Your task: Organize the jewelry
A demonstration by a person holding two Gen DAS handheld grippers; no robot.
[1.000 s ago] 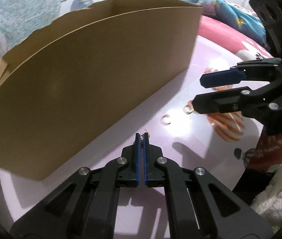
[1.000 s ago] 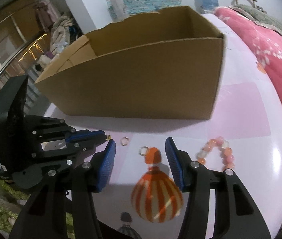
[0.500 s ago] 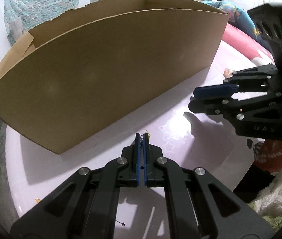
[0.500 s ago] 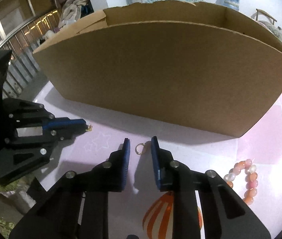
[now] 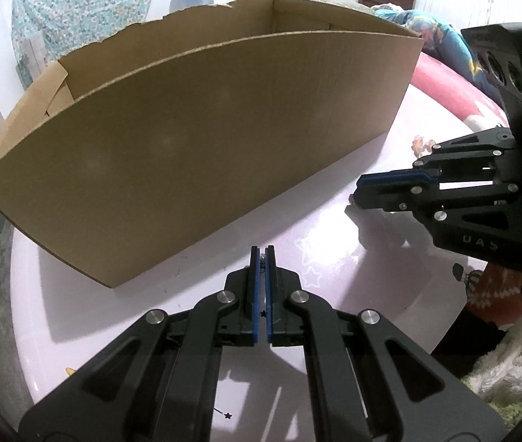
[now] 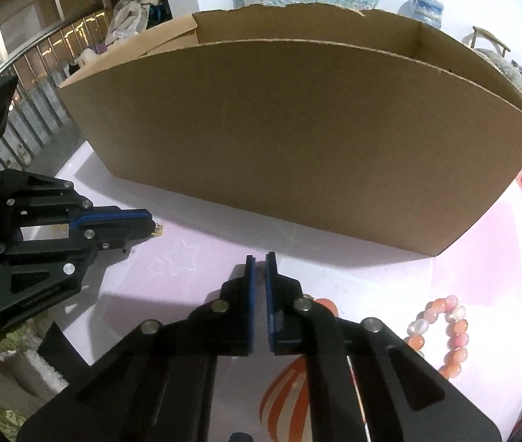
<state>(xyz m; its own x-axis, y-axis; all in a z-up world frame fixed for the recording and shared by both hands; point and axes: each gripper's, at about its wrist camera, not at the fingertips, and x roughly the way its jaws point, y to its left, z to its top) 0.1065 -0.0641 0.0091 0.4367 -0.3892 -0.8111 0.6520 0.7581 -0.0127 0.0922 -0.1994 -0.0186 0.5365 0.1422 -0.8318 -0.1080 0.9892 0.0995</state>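
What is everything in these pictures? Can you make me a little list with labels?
box: big open cardboard box standing on the table, top open
table: pale pink cloth with star prints
bracelet: peach and pink bead bracelet lying on the table, to the right of the right gripper
left gripper: left gripper shut on a small gold piece that pokes out at its tips
right gripper: right gripper nearly shut; whether it holds anything cannot be seen
picture on cloth: orange striped balloon print, partly hidden
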